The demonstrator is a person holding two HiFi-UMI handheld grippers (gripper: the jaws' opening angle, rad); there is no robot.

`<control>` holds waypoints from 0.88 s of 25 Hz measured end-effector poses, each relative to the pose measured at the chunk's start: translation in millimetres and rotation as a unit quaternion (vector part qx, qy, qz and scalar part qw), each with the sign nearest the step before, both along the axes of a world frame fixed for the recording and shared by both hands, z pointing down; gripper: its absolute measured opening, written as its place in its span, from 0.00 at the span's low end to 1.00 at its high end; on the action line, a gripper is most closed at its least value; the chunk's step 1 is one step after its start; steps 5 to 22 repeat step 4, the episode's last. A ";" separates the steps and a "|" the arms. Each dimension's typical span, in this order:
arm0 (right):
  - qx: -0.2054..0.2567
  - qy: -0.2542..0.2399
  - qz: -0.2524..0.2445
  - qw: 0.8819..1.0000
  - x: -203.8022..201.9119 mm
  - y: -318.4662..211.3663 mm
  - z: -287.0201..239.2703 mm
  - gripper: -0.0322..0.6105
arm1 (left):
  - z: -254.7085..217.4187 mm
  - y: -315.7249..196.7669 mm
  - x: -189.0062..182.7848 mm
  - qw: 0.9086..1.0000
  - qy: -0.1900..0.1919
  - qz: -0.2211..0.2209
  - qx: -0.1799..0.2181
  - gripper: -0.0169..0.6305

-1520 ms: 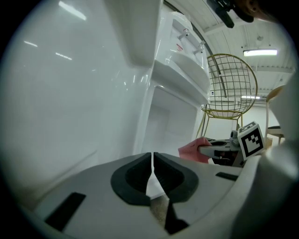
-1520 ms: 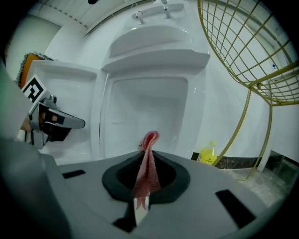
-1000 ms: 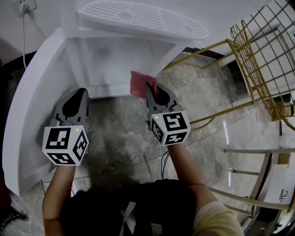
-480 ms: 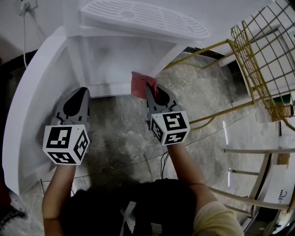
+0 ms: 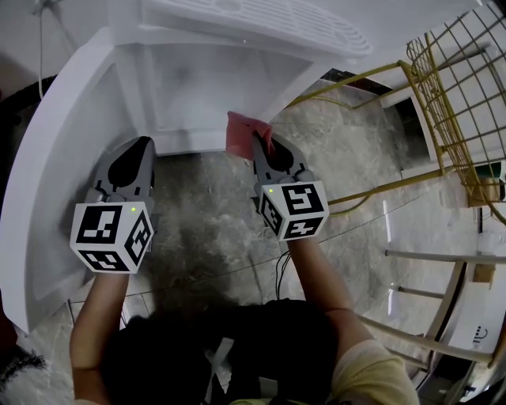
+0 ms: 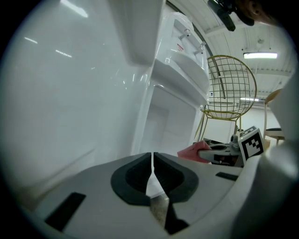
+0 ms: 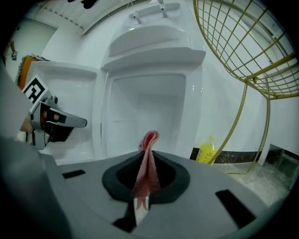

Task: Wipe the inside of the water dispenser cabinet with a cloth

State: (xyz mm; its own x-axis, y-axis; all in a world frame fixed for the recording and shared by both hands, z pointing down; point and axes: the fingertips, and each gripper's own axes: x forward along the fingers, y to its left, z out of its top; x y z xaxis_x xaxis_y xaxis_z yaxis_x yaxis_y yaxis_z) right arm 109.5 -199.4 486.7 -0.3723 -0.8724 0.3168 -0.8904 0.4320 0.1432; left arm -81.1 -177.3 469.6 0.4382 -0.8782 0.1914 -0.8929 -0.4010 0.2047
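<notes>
The cloth (image 5: 239, 133), a red one, sits clamped in your right gripper (image 5: 258, 146): in the right gripper view its two jaws press onto a folded strip of it, and the fabric stands up above them in a narrow crest. In the head view the cloth is at the lower right corner of the cabinet (image 5: 207, 93) opening, by its front edge; whether it touches the white plastic cannot be told. The cabinet is the bottom compartment of the water dispenser (image 7: 154, 44), white inside, and its door (image 5: 49, 170) is swung wide open to your left. Your left gripper (image 5: 144, 145) hovers low near the inner face of that door, just beside the left edge of the opening, with its jaws brought together on nothing; only a thin slit shows between them in the left gripper view. Above the cabinet you see the slotted drip tray (image 5: 261, 22) and, in the right gripper view, the two taps (image 7: 135, 16). A yellow wire chair (image 5: 462, 95) stands to the right of the dispenser, and a yellow bottle (image 7: 207, 149) sits low by the wall past the chair's leg. The floor (image 5: 205, 229) under your grippers is grey mottled stone
</notes>
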 end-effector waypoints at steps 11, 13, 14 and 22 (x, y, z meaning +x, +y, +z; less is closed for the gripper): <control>0.005 0.000 0.000 1.000 0.6 -5.6 -0.6 0.09 | -0.6 -5.8 0.5 1.000 0.001 -0.001 0.005 0.07; 0.005 0.000 0.000 1.000 0.6 -5.6 -0.6 0.09 | -0.6 -5.8 0.5 1.000 0.001 -0.001 0.005 0.07; 0.005 0.000 0.000 1.000 0.6 -5.6 -0.6 0.09 | -0.6 -5.8 0.5 1.000 0.001 -0.001 0.005 0.07; 0.005 0.000 0.000 1.000 0.6 -5.6 -0.6 0.09 | -0.6 -5.8 0.5 1.000 0.001 -0.001 0.005 0.07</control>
